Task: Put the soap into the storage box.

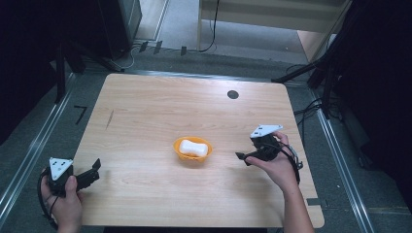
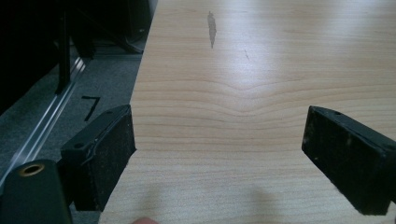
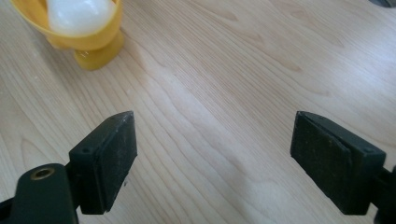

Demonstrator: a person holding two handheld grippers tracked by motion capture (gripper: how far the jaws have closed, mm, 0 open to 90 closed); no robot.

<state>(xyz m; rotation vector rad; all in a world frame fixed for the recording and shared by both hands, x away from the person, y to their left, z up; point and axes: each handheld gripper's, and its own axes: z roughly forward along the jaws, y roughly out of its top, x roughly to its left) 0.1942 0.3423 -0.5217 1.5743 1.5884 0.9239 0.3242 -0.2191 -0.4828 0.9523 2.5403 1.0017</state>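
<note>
the left gripper (image 1: 95, 170) is held at the near left corner of the counter (image 1: 145, 111), its jaws spread wide with nothing but bare wood between them, as the left gripper view confirms. a dark streak (image 2: 211, 28) is seen in the grain toward the left edge.

a small orange bowl (image 1: 193, 156) stands near the middle of the counter, a little toward the near edge, and a white rounded block (image 1: 193, 147), soap-like in shape, lies inside it. the block is judged to be light, smooth and probably slippery, stiff enough not to squash; it would best be taken across its narrow waist, where the jaws can seat. the bowl looks like thin plastic on a small foot, so it is expected to slide or tip if pushed from the side; a hold on its rim would be the safer one.

the right gripper (image 1: 241, 158) is held right of the bowl, pointed toward it but apart from it, with its jaws spread and empty.

the counter is pale laminated wood with rounded corners and a dark round cable hole (image 1: 232, 94) near the far edge. grey carpet, metal floor rails, black stands and trailing cables are seen around it.
</note>
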